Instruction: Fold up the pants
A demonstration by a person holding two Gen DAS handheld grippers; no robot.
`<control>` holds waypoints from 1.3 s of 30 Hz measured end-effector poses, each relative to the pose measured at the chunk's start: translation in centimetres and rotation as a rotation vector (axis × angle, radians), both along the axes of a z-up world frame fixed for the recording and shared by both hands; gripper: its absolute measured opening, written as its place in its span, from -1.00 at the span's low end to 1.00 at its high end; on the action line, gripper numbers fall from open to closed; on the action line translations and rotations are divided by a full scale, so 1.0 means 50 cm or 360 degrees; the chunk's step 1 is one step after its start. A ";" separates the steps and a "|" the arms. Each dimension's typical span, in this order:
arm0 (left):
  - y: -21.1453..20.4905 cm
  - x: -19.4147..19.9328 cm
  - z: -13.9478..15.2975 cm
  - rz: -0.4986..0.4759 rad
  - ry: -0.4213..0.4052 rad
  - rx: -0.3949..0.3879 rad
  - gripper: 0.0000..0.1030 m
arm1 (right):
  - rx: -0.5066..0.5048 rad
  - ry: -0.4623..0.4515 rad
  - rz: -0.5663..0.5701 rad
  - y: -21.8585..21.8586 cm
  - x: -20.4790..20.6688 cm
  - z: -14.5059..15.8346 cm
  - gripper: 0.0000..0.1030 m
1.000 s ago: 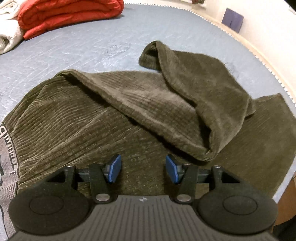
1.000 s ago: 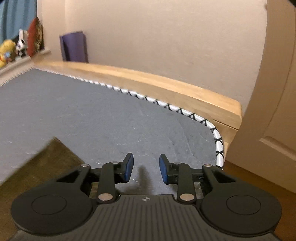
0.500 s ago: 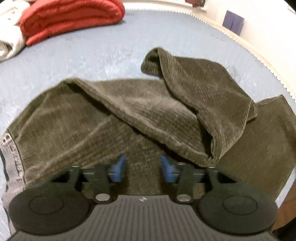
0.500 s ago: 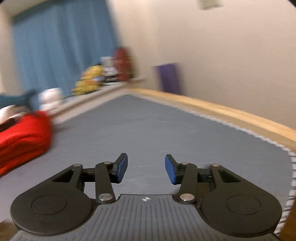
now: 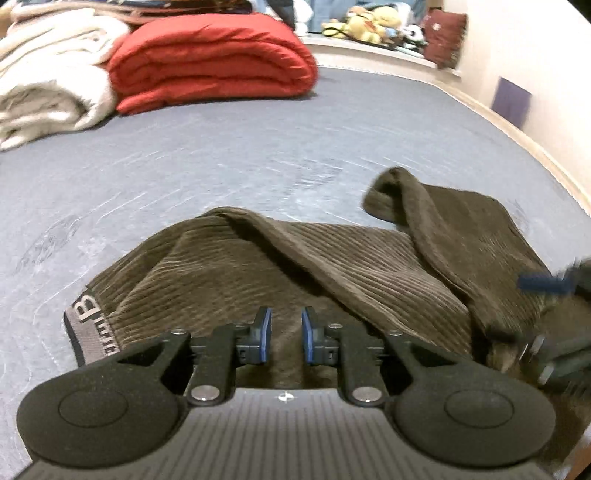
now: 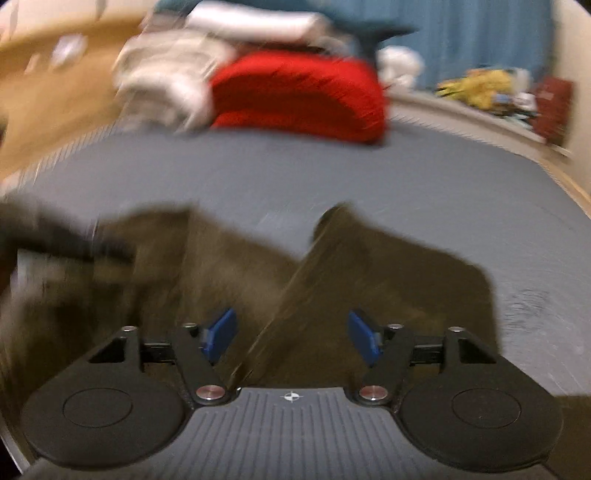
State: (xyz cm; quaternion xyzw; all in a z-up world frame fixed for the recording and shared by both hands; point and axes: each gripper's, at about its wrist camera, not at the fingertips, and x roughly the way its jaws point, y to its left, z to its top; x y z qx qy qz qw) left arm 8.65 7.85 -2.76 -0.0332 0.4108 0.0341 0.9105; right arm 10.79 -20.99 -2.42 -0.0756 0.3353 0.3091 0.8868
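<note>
Olive-brown corduroy pants lie crumpled on the grey-blue mattress, with the grey lettered waistband at the left and one leg thrown back over the rest. My left gripper is low over the waist area. Its jaws are closing to a narrow gap with cloth between the blue pads. My right gripper hovers over the folded-back leg, its jaws opening wide and holding nothing. It shows blurred at the right edge of the left wrist view.
A folded red duvet and a cream blanket lie at the far end of the mattress. Plush toys line a ledge before a blue curtain. A pale wall and the bed's wooden edge run along the right.
My left gripper's jaws narrowed over the pants and its view tipped up. My right gripper swung from the bed's corner round to the pants, and its jaws widened.
</note>
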 end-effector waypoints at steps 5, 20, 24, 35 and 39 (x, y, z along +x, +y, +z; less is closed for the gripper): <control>0.011 0.012 0.009 0.0013 -0.0005 -0.0033 -0.62 | -0.0063 0.0142 0.0072 0.043 0.008 -0.042 0.57; -0.045 0.043 0.007 -0.0091 -0.0052 -0.0107 -0.60 | 0.0323 -0.0036 -0.0116 -0.049 0.079 0.012 -0.79; -0.050 0.046 0.006 -0.0107 -0.0062 -0.0135 -0.60 | 0.0552 -0.0101 -0.0390 -0.127 0.112 0.034 -0.79; -0.062 0.050 0.002 -0.0135 -0.0051 -0.0130 -0.59 | 0.0507 0.0020 -0.0350 -0.159 0.141 0.014 -0.61; -0.064 0.045 0.002 -0.0144 -0.0046 -0.0122 -0.57 | 0.0490 0.0036 -0.0663 -0.237 0.213 -0.005 0.20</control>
